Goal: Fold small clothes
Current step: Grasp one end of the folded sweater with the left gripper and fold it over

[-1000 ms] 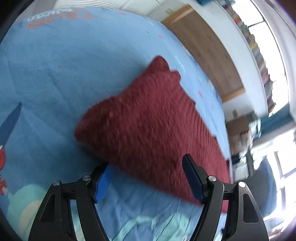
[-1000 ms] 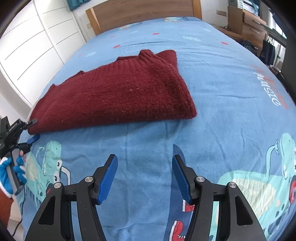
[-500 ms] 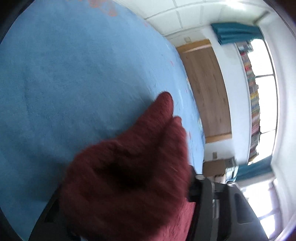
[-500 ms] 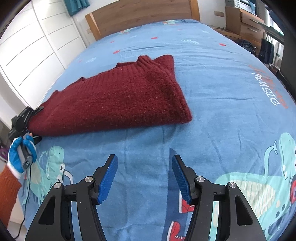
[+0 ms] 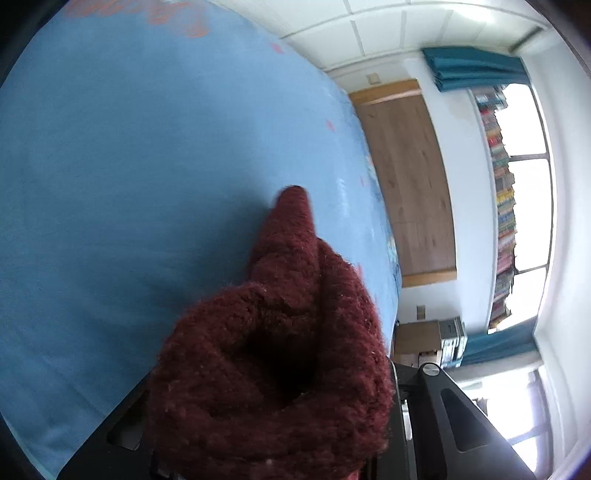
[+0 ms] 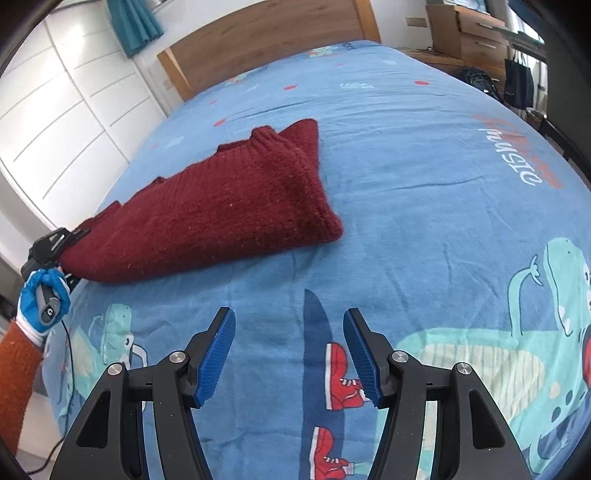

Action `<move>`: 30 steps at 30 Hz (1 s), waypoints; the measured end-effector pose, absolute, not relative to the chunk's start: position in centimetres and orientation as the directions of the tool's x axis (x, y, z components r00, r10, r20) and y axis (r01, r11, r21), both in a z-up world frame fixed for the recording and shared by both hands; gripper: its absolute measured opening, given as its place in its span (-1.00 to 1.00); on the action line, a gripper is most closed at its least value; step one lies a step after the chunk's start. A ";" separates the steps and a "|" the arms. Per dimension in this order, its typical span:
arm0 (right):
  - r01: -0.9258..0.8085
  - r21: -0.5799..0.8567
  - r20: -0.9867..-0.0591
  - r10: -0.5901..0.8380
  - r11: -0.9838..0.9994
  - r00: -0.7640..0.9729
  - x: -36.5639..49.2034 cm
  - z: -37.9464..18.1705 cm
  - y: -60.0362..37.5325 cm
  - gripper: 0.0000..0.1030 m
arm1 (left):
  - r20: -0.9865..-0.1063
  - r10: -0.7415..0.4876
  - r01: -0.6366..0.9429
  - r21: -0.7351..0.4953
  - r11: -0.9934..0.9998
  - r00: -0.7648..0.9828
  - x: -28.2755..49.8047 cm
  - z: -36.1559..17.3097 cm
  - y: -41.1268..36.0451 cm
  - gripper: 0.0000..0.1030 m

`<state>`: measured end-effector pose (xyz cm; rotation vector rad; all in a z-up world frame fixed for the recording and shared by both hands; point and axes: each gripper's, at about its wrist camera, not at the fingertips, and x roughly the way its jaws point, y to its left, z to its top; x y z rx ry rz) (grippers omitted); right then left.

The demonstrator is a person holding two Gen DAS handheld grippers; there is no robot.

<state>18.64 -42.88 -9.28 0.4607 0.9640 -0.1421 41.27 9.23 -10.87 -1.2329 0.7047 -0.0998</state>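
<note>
A dark red knitted sweater (image 6: 221,210) lies folded lengthways on the blue dinosaur-print bedsheet (image 6: 424,147). My left gripper (image 6: 68,254) is at the sweater's near-left end, held by a blue-gloved hand (image 6: 42,295). Its jaws are closing, with the knit bunched between them. In the left wrist view that bunched end (image 5: 273,362) fills the space between the fingers and hides the pads; only the black frame (image 5: 439,410) shows. My right gripper (image 6: 288,354) stands open over bare sheet, short of the sweater's folded corner, with nothing between its fingers.
A wooden headboard (image 6: 258,40) closes the bed's far end. White wardrobe doors (image 6: 66,110) line the left side. Wooden drawers (image 6: 469,33) and a dark bag (image 6: 519,83) stand to the right. An orange sleeve (image 6: 18,380) and a cable hang at the bed's left edge.
My left gripper moved onto the sweater's end, rolled, and its jaws closed in around the knit, which now bunches up. The right gripper stayed open and drew back slightly.
</note>
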 end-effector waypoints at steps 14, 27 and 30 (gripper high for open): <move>0.362 0.387 -0.770 0.081 0.848 0.633 15.2 -7.7 -46.5 0.22 | -0.312 -0.614 -0.108 -0.932 0.346 0.725 46.3 -2.6 -5.5 -0.61; 0.432 0.335 -0.814 0.026 0.838 0.580 12.8 -9.4 -48.0 0.22 | -0.543 -0.696 0.046 -0.772 0.634 0.470 46.7 -5.9 -23.8 -0.61; 0.446 0.315 -0.825 0.009 0.838 0.565 12.8 -9.9 -48.3 0.22 | -0.604 -0.675 0.066 -0.722 0.688 0.424 45.5 -8.2 -25.7 -0.61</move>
